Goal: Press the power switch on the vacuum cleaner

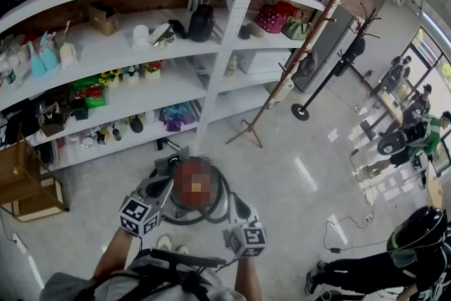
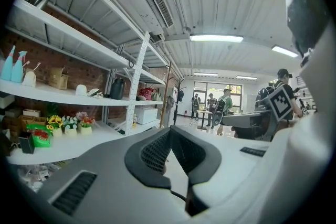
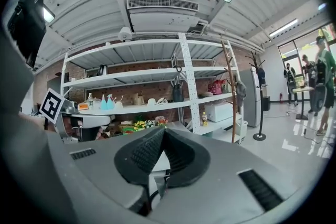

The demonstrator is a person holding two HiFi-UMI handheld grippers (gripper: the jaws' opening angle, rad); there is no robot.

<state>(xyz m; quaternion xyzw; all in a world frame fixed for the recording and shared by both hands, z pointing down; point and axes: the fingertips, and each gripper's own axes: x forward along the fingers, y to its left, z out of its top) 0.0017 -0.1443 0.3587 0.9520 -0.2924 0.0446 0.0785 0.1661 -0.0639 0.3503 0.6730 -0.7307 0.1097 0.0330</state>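
The vacuum cleaner (image 1: 171, 164) stands on the floor just ahead of me in the head view. A mosaic patch covers most of its body, and a black hose (image 1: 220, 211) loops round it. Its power switch does not show in any view. My left gripper (image 1: 159, 188) hovers at its left side and my right gripper (image 1: 237, 206) at its right, both above it. Neither gripper view shows the vacuum: both look at shelves and ceiling. The left gripper (image 2: 169, 131) and right gripper (image 3: 161, 131) are each shut, black pads meeting at the tip with nothing between them.
White shelving (image 1: 176, 84) full of small goods rises behind the vacuum. A wooden coat rack (image 1: 282, 81) leans to its right, and a black pole stand (image 1: 301, 111) stands beyond. Cardboard boxes (image 1: 25, 183) sit at left. People (image 1: 416, 130) and a floor cable (image 1: 338, 232) are at right.
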